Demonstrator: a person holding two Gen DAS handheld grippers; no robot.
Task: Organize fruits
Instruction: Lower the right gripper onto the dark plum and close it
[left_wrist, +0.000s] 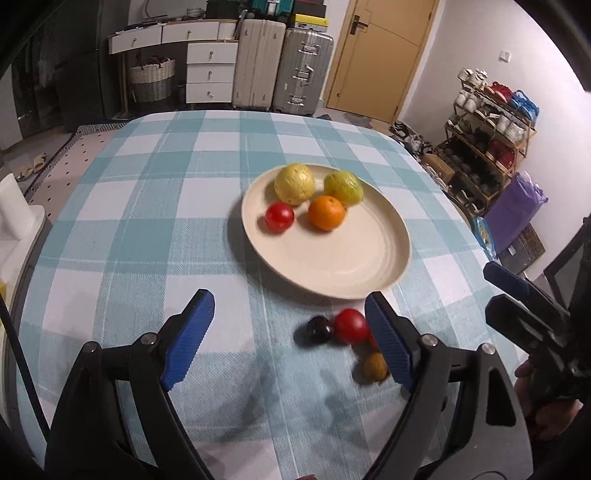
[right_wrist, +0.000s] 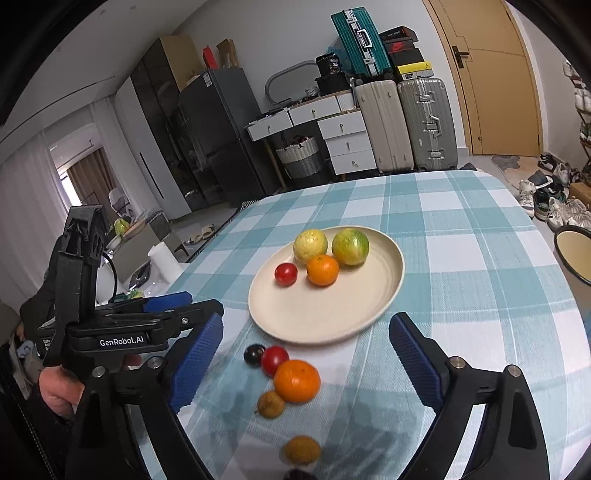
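A cream plate (left_wrist: 354, 266) (right_wrist: 314, 314) on the checked tablecloth holds a yellow fruit (left_wrist: 294, 183) (right_wrist: 310, 245), a green-yellow fruit (left_wrist: 343, 187) (right_wrist: 350, 246), an orange (left_wrist: 327, 213) (right_wrist: 322, 270) and a red tomato (left_wrist: 279, 216) (right_wrist: 286, 274). Loose on the cloth in front of the plate lie a dark plum (left_wrist: 319, 328) (right_wrist: 253, 354), a red tomato (left_wrist: 351, 325) (right_wrist: 274, 360), an orange (right_wrist: 297, 380) and two brown fruits (right_wrist: 271, 404) (right_wrist: 302, 449). My left gripper (left_wrist: 290, 325) is open and empty above the cloth, left of the loose fruit. My right gripper (right_wrist: 306, 343) is open and empty over the loose fruit.
The table's right edge drops to a shoe rack (left_wrist: 487, 136) and a purple bag (left_wrist: 513, 210). A cream bowl (right_wrist: 574, 254) sits at the table's far right. Suitcases (left_wrist: 284, 66) and drawers (left_wrist: 210, 70) stand beyond the far edge. The left gripper's body (right_wrist: 110, 325) is close on the right gripper's left.
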